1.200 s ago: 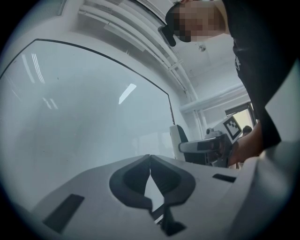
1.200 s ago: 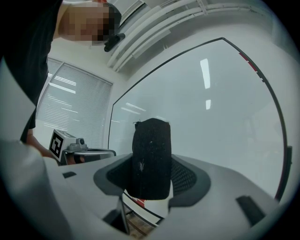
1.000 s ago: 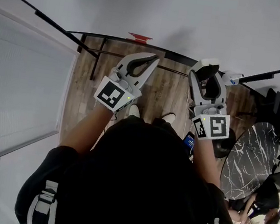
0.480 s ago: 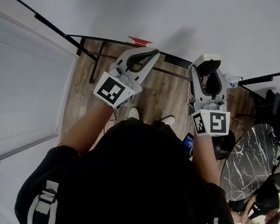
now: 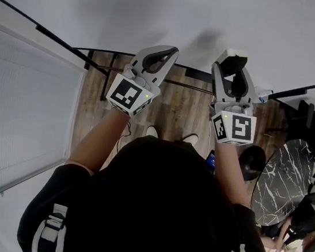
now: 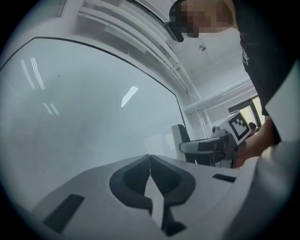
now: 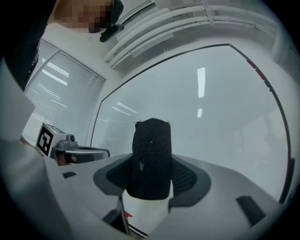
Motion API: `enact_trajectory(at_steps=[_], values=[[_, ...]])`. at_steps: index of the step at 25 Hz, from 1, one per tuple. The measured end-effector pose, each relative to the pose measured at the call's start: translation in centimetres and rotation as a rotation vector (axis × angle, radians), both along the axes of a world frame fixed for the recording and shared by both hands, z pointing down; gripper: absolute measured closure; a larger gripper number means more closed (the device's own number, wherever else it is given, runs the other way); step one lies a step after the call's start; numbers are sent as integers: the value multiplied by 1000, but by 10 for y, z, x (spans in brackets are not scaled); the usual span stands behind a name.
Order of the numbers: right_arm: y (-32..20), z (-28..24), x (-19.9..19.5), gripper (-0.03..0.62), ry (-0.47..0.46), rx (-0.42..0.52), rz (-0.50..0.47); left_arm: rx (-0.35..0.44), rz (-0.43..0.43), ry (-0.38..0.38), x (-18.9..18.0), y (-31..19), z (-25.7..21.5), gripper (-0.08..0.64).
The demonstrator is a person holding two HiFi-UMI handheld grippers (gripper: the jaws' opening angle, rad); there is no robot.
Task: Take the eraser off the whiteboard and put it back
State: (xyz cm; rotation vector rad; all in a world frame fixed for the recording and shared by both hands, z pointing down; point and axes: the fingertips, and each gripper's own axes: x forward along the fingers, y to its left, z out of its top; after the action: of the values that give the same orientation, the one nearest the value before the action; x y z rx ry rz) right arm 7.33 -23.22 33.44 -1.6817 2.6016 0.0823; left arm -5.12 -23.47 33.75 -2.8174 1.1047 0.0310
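Note:
My right gripper [image 7: 151, 161] is shut on the eraser [image 7: 150, 157], a white block with a black felt face turned toward the whiteboard [image 7: 197, 112]. From the head view the eraser [image 5: 235, 62] shows as a white block between the right gripper's [image 5: 234, 66] jaws, right up near the board [image 5: 179, 15]; whether it touches I cannot tell. My left gripper [image 6: 150, 157] is shut with nothing in it, its tips pressed together. It [image 5: 166, 52] points at the board beside the right one.
The whiteboard's dark frame [image 5: 48, 34] runs along its lower edge, with a metal stand [image 5: 110, 72] over the wooden floor. A window blind [image 5: 15, 102] is at the left. A marble table [image 5: 281, 175] and chairs stand at the right.
Both grippers moved up and forward toward the whiteboard. The right one kept its hold on the eraser; the left stayed shut.

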Motion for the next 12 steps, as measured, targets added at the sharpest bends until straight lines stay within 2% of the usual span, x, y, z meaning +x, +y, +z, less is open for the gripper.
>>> enact_trajectory(at_steps=[12], values=[[-52, 14, -42, 360, 23, 5, 96, 12, -4, 6, -34, -55, 3, 555]])
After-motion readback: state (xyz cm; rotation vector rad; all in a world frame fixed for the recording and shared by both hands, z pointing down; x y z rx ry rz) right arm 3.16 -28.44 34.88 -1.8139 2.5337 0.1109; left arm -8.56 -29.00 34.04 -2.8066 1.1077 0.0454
